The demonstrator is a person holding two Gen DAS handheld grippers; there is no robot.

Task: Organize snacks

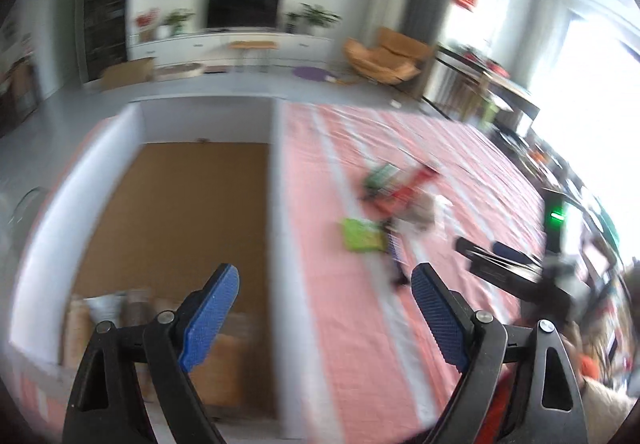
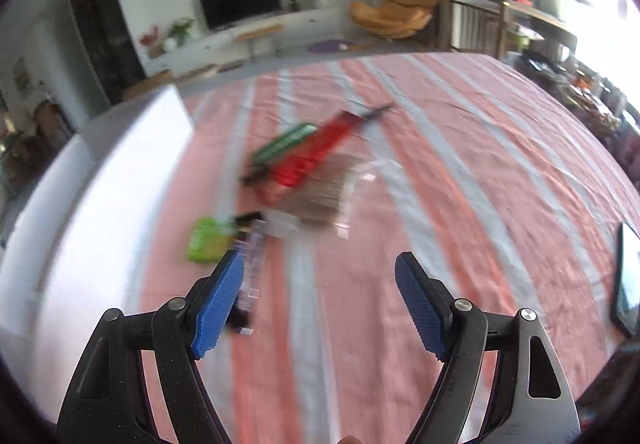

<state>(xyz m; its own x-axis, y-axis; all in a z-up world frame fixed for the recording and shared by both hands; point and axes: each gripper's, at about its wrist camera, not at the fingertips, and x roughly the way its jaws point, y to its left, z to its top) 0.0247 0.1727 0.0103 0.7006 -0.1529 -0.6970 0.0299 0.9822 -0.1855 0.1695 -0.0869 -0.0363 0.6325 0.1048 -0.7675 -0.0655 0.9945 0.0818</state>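
Blue-padded left gripper point(image 1: 324, 308) fills the bottom of its own view, jaws spread wide, nothing between them. It straddles the right wall of a white box point(image 1: 276, 172) with a brown cardboard floor; a few blurred packets point(image 1: 120, 308) lie in the box at the near end, about 9 o'clock of the left pad.

Right gripper point(image 2: 320, 304) likewise spread and empty, hovering above the pink striped cloth point(image 2: 440, 164).

Loose snacks sit in a cluster on the cloth, well apart from the box:
- lime-green packet point(image 2: 208, 240), 11 o'clock of the right gripper, nearest item.
- red packet point(image 2: 316, 152) and dark green packet point(image 2: 286, 142), 12 o'clock, farther; long axes run toward 1–2 o'clock.
- clear bag of brown snacks point(image 2: 324, 192), just beside the red one.

Heavy motion blur; labels unreadable.

Judgement: right gripper is the nearer to the cluster, which lies at 1–2 o'clock of the left gripper. The lime packet looks like the natural next pick, then carry toward 9 o'clock into the box.
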